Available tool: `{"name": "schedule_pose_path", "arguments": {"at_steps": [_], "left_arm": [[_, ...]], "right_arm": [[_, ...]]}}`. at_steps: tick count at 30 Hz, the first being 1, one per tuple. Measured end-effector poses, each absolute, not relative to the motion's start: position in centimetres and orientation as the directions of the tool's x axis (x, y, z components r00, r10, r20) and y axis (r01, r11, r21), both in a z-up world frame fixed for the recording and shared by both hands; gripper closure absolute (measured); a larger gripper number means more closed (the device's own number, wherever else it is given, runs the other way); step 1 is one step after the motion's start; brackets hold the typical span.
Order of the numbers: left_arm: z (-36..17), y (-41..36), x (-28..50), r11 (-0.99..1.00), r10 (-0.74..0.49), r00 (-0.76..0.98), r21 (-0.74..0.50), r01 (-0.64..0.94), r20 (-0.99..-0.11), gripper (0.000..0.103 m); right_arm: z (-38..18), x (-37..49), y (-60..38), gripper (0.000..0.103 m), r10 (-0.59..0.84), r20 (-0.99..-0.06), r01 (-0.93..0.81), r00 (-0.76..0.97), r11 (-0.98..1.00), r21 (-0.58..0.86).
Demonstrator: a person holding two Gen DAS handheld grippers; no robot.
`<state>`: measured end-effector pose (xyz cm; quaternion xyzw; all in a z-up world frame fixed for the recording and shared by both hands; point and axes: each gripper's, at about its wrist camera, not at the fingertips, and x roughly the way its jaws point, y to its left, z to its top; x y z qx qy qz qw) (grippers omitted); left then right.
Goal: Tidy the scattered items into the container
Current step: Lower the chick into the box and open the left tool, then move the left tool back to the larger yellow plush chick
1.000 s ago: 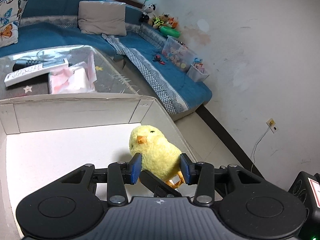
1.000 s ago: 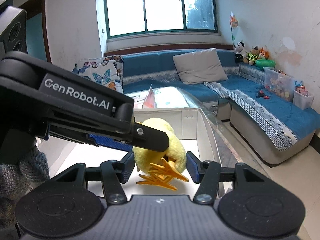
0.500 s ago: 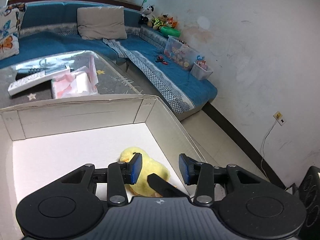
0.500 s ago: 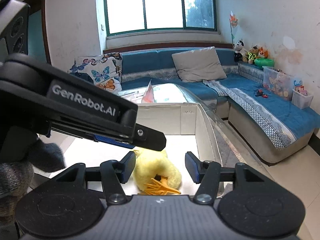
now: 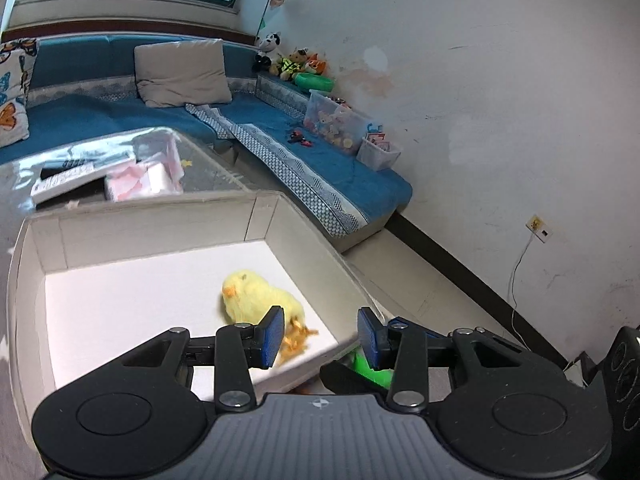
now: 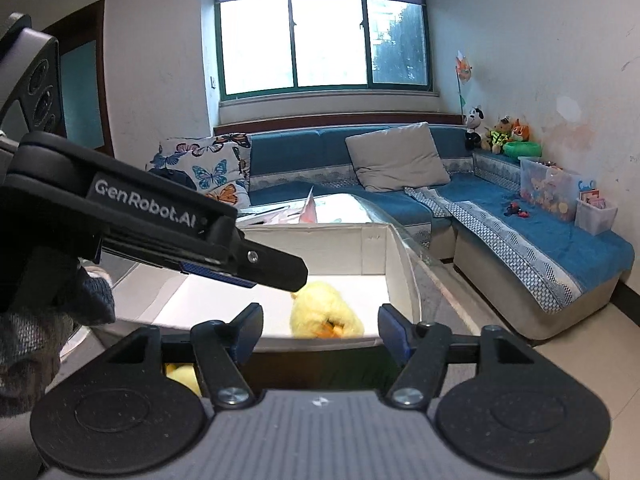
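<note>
Left wrist view: chick (image 5: 256,296), a yellow plush, lies inside the box (image 5: 152,228) near its right wall, orange feet toward the near rim. Left gripper (image 5: 320,336) has its fingers spread with nothing between them; the chick sits beyond the left pad, not touching as far as I can tell. Right wrist view: right gripper (image 6: 320,330) is opening, jaws empty, chick (image 6: 326,314) resting past the near rim on the box (image 6: 372,240) floor. Judgement: the plush looks light, soft, squashy, not fragile and not slippery; pads should sink in. Best hold is across the round body; the thin feet would likely slip free. Something green (image 5: 366,368) shows below the box edge, unidentified.
</note>
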<state>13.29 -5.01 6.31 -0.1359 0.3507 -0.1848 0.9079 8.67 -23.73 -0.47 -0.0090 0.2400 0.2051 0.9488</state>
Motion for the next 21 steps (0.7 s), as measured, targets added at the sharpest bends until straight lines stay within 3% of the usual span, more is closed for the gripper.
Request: {"name": "schedule_pose_path", "arguments": {"at_steps": [3,12,21], "left_arm": [[6.2,-4.7,12.0,0.898,-0.424,0.692,-0.370,0.237,-0.584,0.060],[5.9,-2.1,8.7,0.900,-0.397,0.722,-0.395,0.184,-0.567,0.060],[4.3,-0.2,6.4,0.896,-0.381,0.717,-0.423,0.132,-0.584,0.060]], "right_arm": [[-0.6,7.2,-23.8,0.033,0.395,-0.455,-0.401,0.798,0.912,0.087],[-0.9,3.6,-23.5,0.016,0.440,-0.447,-0.443,0.779,0.890,0.105],[-2.4,1.3,-21.2,0.016,0.480,-0.471,-0.494,0.740,0.863,0.103]]}}
